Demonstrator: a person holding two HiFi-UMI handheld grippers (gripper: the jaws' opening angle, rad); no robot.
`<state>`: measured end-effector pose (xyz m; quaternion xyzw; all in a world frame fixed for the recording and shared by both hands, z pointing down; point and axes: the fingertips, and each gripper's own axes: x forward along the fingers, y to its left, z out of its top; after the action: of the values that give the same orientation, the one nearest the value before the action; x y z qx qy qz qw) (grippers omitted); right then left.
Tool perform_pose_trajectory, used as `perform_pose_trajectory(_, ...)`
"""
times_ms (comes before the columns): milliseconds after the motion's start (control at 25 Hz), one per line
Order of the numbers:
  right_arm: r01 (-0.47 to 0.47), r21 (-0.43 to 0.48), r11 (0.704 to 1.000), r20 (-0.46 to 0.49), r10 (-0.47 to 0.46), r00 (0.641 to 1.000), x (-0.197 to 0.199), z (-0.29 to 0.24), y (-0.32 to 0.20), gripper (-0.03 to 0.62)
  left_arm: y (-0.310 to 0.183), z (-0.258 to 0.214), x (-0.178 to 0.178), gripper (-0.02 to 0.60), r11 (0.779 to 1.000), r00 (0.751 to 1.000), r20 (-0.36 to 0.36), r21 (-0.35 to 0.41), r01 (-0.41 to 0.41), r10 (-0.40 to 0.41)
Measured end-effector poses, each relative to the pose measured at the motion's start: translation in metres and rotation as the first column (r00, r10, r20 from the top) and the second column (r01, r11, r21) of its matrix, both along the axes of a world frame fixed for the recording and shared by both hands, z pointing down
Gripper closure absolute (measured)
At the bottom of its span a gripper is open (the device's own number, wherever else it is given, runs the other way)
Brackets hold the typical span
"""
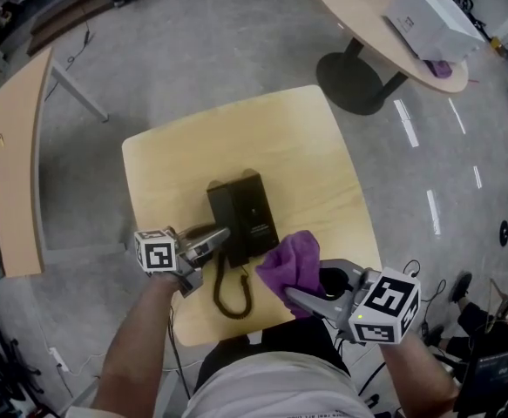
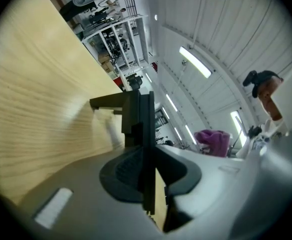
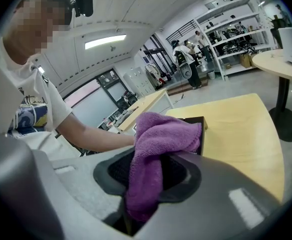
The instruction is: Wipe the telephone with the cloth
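A grey workshop floor surrounds a square pale-wood table (image 1: 314, 155). A round table carrying a white box (image 1: 430, 20) stands well apart at the back. The black phone (image 1: 243, 209) sits near the middle of the square table, and its coiled cord (image 1: 233, 287) trails toward the near edge.

The left gripper (image 2: 146, 170) is clamped on a thin black part at the phone's near left side, apparently to steady it. The right gripper (image 3: 144, 186) is closed on the purple cloth (image 3: 158, 141), which bunches out past the jaws and rests against the phone's near right corner.

The wipe looks barely begun or just under way. The cloth meets only that one corner, while the top, the far end and the left side lie bare. Nothing shows which areas are already clean.

The cloth buries the right gripper's tips and hides the corner beneath it. The phone is uniformly dark, so I cannot make out its keys and handset, nor exactly which part the left gripper pinches.
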<state>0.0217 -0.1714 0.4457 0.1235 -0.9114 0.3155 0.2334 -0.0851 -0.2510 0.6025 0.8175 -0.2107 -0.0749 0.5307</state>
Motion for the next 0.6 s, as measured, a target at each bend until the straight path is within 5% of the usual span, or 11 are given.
perform_pose_trajectory(600,0.025,-0.017,1.0,0.0,-0.025,1.0,-0.0062,0.0018,-0.0078,0.484,-0.0042,0.0012,0.0023,0.495,0.999,1.0,-0.025,-0.053,0.003,-0.004)
